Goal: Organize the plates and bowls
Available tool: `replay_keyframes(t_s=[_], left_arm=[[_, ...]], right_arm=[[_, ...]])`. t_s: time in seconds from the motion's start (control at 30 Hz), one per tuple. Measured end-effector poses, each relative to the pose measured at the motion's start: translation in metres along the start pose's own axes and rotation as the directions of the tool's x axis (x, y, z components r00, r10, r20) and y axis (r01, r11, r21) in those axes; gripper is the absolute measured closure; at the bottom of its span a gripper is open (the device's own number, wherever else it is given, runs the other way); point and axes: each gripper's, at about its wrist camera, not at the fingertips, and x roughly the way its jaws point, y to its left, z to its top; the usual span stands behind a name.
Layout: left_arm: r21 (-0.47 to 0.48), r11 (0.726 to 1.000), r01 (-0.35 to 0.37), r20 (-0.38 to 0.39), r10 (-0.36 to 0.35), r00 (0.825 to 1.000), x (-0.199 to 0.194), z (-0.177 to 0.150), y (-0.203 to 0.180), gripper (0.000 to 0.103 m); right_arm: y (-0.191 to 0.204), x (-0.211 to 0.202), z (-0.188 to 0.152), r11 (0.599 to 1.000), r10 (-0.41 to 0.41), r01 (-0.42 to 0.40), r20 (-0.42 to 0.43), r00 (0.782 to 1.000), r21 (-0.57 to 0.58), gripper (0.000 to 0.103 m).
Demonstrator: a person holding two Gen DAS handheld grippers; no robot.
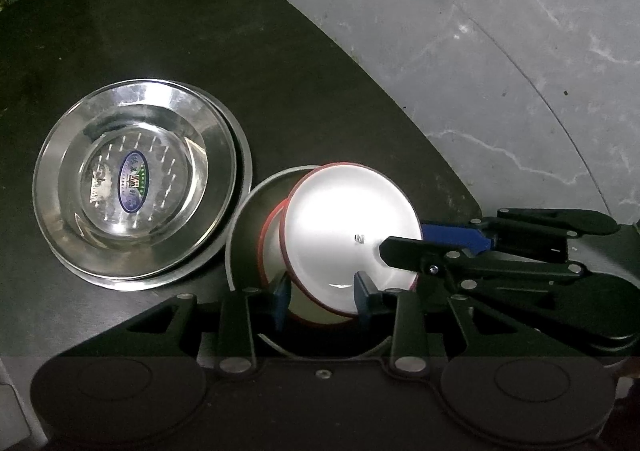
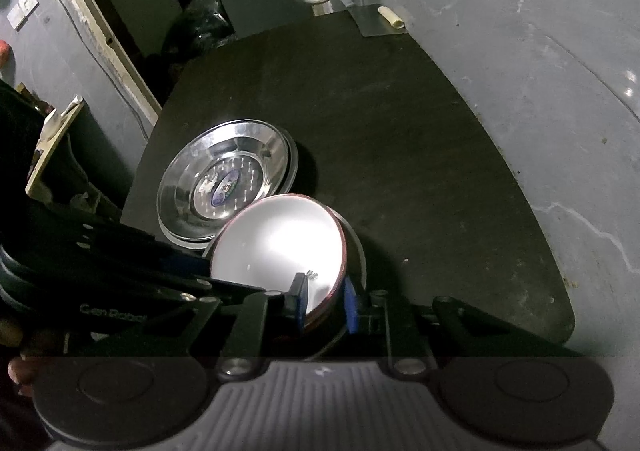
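Gripping the red-rimmed bowl (image 1: 344, 235) by its rim, your right gripper (image 2: 326, 301) tilts it over a second bowl (image 1: 276, 247) at 5 o'clock of the nested steel plates (image 1: 136, 179), unseated yet, while your left gripper (image 1: 322, 293) stands released.

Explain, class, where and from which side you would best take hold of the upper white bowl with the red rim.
Probably by its red rim, one finger inside and one outside. The white bowl lies tilted in a grey bowl, its rim raised on the near right side, where the right tongs already pinch it.
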Motion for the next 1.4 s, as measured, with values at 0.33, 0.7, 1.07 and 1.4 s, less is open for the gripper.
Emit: replay_keyframes(t_s=[0.33, 0.7, 1.07, 1.4], left_arm=[[0.000, 1.000, -0.001, 0.004, 0.001, 1.000, -0.003, 0.001, -0.001, 0.062], [-0.021, 1.000, -0.012, 0.000, 0.012, 1.000, -0.006, 0.001, 0.004, 0.055], [-0.083, 0.994, 0.071, 0.074, -0.065, 0.995, -0.022, -0.005, 0.028, 0.045], [-0.112, 0.993, 0.037, 0.157, -0.019, 0.987, -0.050, -0.015, 0.041, 0.023]], right_arm=[[-0.001, 0.002, 0.000, 1.000, 0.007, -0.007, -0.008, 1.000, 0.004, 0.080], [0.000, 0.003, 0.001, 1.000, 0.010, -0.010, -0.015, 1.000, -0.002, 0.080], [-0.002, 0.002, 0.002, 1.000, 0.006, -0.006, -0.005, 1.000, -0.003, 0.068], [-0.005, -0.008, 0.004, 0.998, -0.051, 0.052, 0.050, 0.997, -0.017, 0.026]])
